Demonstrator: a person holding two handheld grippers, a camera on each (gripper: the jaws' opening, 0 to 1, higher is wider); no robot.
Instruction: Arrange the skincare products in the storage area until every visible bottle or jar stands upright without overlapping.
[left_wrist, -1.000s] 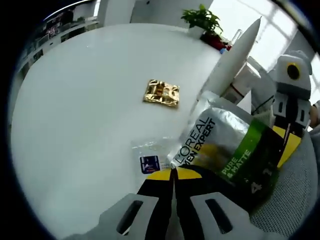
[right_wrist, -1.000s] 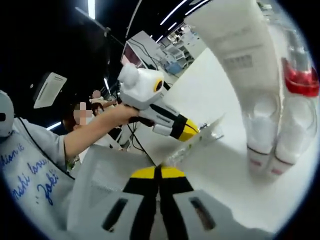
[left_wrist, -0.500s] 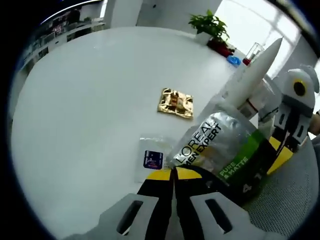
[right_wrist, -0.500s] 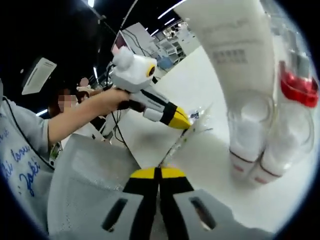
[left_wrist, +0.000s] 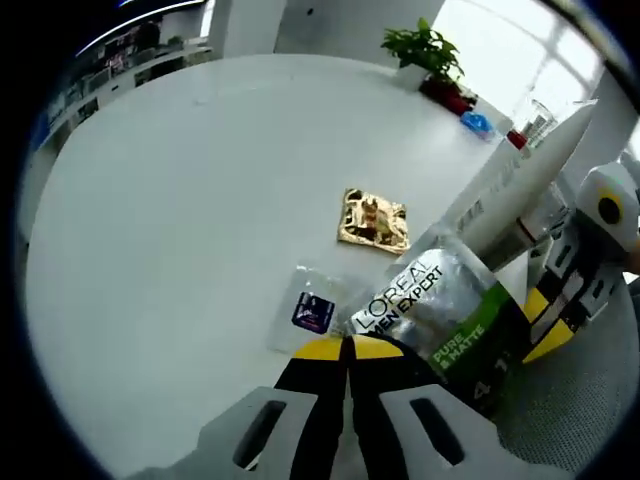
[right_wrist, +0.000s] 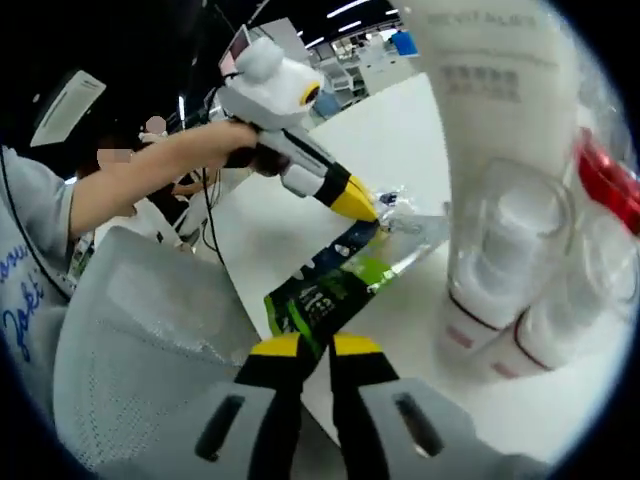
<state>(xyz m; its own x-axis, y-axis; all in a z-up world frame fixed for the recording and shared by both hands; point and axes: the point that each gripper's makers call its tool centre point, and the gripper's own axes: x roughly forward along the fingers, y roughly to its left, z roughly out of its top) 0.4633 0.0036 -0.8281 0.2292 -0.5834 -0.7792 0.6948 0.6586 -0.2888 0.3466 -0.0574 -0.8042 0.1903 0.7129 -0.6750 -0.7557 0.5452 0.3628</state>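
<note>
Sachet (left_wrist: 445, 315): flat foil pouch, at 3 o'clock on tabletop (left_wrist: 180, 200). Left claw (left_wrist: 346, 347) clamped on one end, right claw (right_wrist: 305, 345) on other. Likely light, limp, slippery; grip sealed edges.

White tube (right_wrist: 500, 90) cut off at top; small clear sachet's (left_wrist: 312, 312) print unreadable

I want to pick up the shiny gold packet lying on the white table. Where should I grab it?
The gold packet lies flat on the table, apart from the clear packet, so nothing stands up to pinch. Probably best to come in low from the open table side and nip one thin edge or corner, jaws almost level with the tabletop.
</note>
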